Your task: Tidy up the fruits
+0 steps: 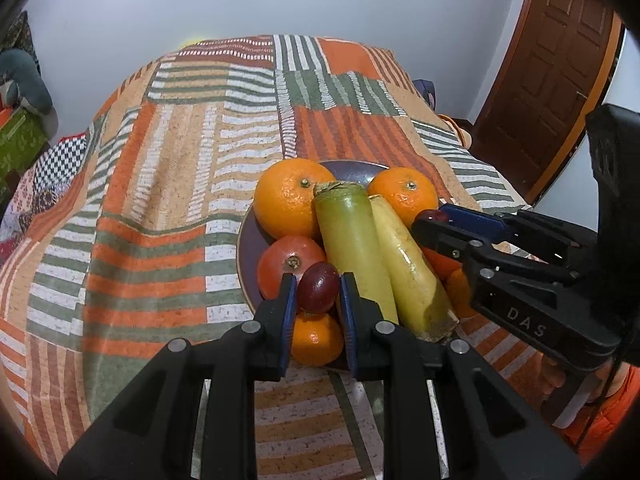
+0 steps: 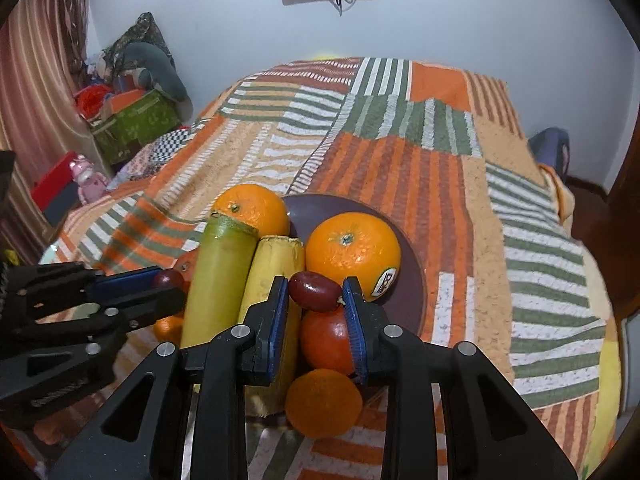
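Striped patchwork cloth (image 1: 168,168) in orange, green and white covers the table, and a dark purple round plate (image 1: 246,248) sits on it loaded with fruit. From the left in the left wrist view, a red tomato (image 1: 286,260) lies against a large orange (image 1: 290,200) behind it, and a small mandarin (image 1: 316,340) lies at the plate's near edge. The left gripper (image 1: 318,292) has its blue-padded fingers (image 1: 289,300) narrowed onto a dark red grape (image 1: 318,287), held above the tomato and the mandarin. Just right of it lie a thick green stalk with a cut end (image 1: 354,248) and a yellow peeled stalk (image 1: 408,272), side by side and touching, with a second orange (image 1: 404,196) behind them. Farthest right, the right gripper (image 2: 316,296) holds another dark red grape (image 2: 314,286) between its fingers (image 2: 354,316), above a second red tomato (image 2: 326,338), beside the stickered orange (image 2: 354,250) and with another mandarin (image 2: 324,402) at the near edge.
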{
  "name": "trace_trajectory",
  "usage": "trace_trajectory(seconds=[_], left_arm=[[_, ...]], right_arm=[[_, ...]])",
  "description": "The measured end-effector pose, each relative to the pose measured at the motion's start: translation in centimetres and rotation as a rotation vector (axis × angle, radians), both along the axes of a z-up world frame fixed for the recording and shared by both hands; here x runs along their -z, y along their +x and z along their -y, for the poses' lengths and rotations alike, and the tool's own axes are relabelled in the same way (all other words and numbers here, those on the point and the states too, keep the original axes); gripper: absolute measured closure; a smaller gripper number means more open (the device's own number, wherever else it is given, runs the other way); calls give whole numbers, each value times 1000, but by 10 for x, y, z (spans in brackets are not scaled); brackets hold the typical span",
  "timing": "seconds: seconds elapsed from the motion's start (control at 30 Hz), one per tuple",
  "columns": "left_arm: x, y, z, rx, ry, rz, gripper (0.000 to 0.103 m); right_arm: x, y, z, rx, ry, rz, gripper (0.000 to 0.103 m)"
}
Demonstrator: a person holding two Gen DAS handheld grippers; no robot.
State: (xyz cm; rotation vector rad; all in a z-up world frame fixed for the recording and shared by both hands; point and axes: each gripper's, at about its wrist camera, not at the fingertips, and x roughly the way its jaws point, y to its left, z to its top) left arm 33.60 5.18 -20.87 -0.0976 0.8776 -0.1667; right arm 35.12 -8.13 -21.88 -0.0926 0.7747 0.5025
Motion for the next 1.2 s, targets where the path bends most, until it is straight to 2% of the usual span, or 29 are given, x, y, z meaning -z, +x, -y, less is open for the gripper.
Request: trace_trajectory(seconds=[0.07, 0.1, 0.13, 0.27, 0.43, 0.57, 0.67, 0.93, 1.1, 1.2], left_arm=[[1, 1, -3, -1, -17, -8, 82], [2, 1, -3, 1, -22, -11, 82], [2, 0, -3, 2, -23, -12, 81], [-2, -5, -3, 6, -25, 3, 69], [-22, -19, -4, -7, -29, 43, 69], [-53, -41, -6, -33, -19, 119, 69], [-83, -61, -9, -47, -22, 185, 69], [-169, -144, 1, -57, -16, 425, 69], [-202, -196, 9, -59, -16, 539, 67], [-215, -223, 13, -57, -13, 589, 60]], right_arm=[[-2, 3, 1, 11, -16, 3, 69], [-3, 3, 3, 13, -9, -1, 59], [-3, 5, 5, 14, 3, -10, 56], [-6, 4, 10, 25, 23, -23, 56], [-21, -6, 16, 30, 43, -5, 56], [-46, -23, 23, 35, 63, 48, 56], [-77, -45, 30, 25, 95, 113, 56], [-147, -118, 46, 19, 170, 302, 56], [-179, -169, 54, 16, 221, 415, 56], [-192, -194, 58, 30, 245, 472, 56]])
